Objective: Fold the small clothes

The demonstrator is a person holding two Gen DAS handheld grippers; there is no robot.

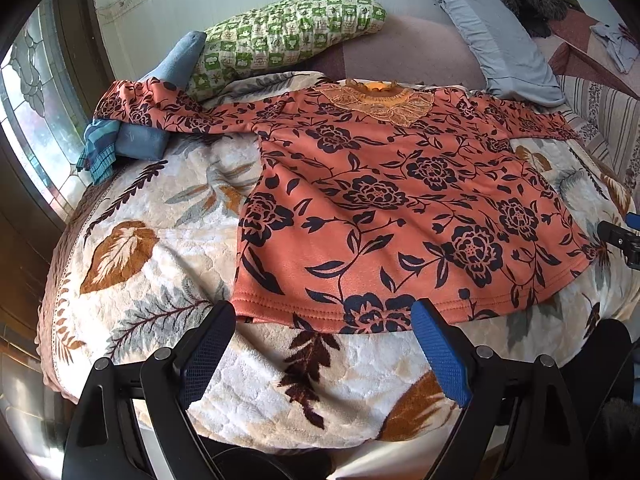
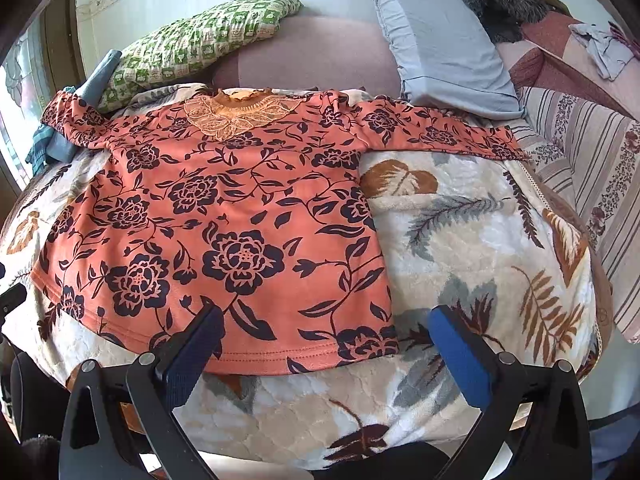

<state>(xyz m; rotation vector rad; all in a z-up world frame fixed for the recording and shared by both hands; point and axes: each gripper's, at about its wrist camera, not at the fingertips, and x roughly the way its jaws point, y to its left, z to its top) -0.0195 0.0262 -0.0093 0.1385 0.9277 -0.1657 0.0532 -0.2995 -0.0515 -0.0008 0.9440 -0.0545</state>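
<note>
An orange long-sleeved top [image 1: 400,200] with dark flowers and a lace collar lies spread flat, front up, on the leaf-patterned blanket [image 1: 152,248], sleeves stretched out to both sides. My left gripper [image 1: 324,320] is open and empty, hovering just in front of the hem near its left corner. In the right wrist view the same top [image 2: 224,220] fills the left half. My right gripper [image 2: 326,328] is open and empty at the hem near its right corner. The right gripper's tip [image 1: 624,240] shows at the far right of the left wrist view.
A green checked pillow [image 1: 288,36] and a grey-blue pillow [image 1: 496,36] lie at the back by the wall. Folded blue cloths [image 1: 136,136] lie under the top's left sleeve. A striped cover [image 2: 592,168] and loose clothes [image 2: 604,48] lie at the right.
</note>
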